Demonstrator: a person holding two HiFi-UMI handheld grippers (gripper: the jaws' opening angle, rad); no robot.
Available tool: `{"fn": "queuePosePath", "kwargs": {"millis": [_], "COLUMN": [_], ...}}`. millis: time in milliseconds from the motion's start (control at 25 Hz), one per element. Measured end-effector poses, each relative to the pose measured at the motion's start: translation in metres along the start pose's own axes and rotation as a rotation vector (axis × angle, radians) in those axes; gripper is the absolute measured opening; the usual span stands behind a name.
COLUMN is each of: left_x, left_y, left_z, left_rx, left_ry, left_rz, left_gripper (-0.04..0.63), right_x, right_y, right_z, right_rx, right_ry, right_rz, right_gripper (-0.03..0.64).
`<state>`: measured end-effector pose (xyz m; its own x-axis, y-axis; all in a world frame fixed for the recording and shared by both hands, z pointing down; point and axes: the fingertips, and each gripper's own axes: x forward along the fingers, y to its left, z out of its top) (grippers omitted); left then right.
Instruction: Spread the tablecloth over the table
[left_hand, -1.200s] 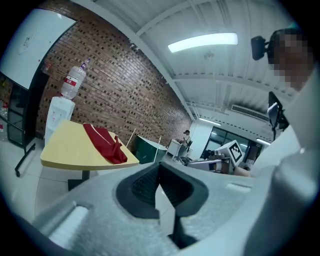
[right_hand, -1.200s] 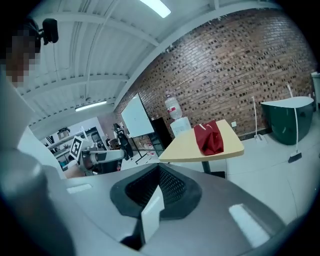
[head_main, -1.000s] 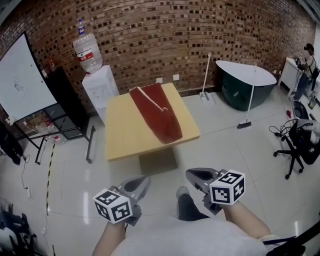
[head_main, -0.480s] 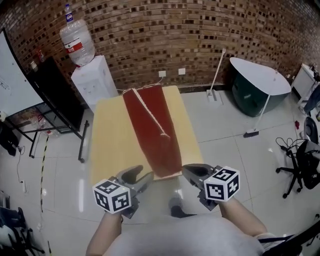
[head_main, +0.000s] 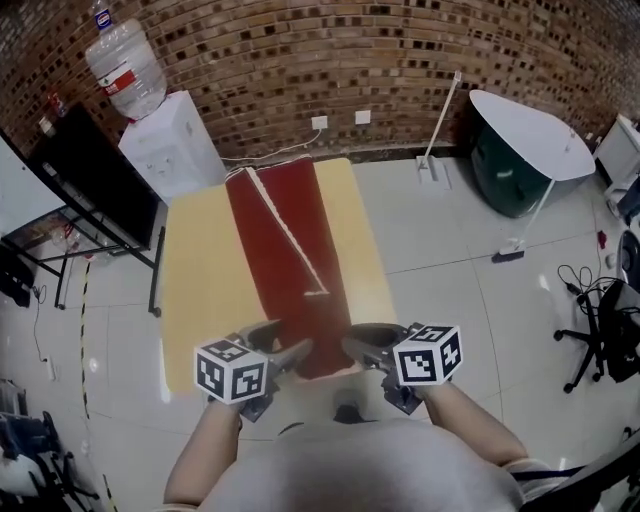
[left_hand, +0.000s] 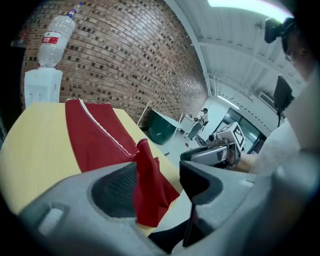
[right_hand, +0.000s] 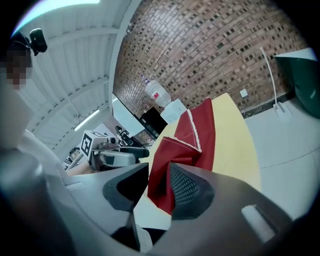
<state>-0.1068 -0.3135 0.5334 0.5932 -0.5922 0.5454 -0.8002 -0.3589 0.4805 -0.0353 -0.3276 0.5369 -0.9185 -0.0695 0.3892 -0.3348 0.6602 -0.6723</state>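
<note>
Red tablecloth (head_main: 285, 255), folded into a long strip with a white hem line (head_main: 287, 232), lies down the middle of the yellow counter (head_main: 195, 290). Its near end is bunched up at the counter's front edge, where both grippers meet it.

The left gripper (left_hand: 160, 175) has its jaws wide apart. A raised fold of the cloth stands between them, lying against the ribbed pad (left_hand: 117, 187) on the left, with clear space to the other jaw.

The right gripper (right_hand: 157, 175) has its jaws apart by a narrower gap. The cloth's near corner sits in that gap against the ribbed pad (right_hand: 185, 190) on the right, not pinched.

Only the head view shows the whole strip reaching the counter's far edge, with bare wood on both sides. Only the gripper views show the gaps at the jaws, and each also catches the other gripper just beyond the cloth.
</note>
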Motion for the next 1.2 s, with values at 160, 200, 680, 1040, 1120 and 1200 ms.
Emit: {"fn": "queuePosePath", "kwargs": {"millis": [160,200,680,1040,1120,1200], "left_x": [0.016,0.02,0.062,0.074,0.071,0.066], "left_y": [0.011,0.011,0.026,0.043,0.046,0.049], "left_z": [0.001,0.003,0.021,0.019,0.018,0.019], "left_rx": [-0.019,-0.026,-0.05,-0.082,-0.09,-0.094], "left_ry": [0.023,0.026,0.181,0.272,0.279,0.276], "left_rz": [-0.001,-0.008,-0.161,-0.187,-0.19,-0.193], "left_gripper": [0.301,0.301,0.299,0.143,0.074,0.041], "right_x": [0.019,0.023,0.057,0.077,0.079,0.08], "right_y": [-0.011,-0.014,-0.027,-0.036,-0.035,-0.033], "right_z": [-0.008,-0.009,-0.021,-0.025,-0.024,-0.022], "right_rx": [0.027,0.034,0.12,0.081,0.079,0.087], "right_ry": [0.026,0.033,0.094,0.127,0.127,0.117], "right_rz": [-0.008,-0.014,-0.067,-0.101,-0.1,-0.093], "right_gripper": [0.147,0.149,0.16,0.163,0.163,0.163]}}
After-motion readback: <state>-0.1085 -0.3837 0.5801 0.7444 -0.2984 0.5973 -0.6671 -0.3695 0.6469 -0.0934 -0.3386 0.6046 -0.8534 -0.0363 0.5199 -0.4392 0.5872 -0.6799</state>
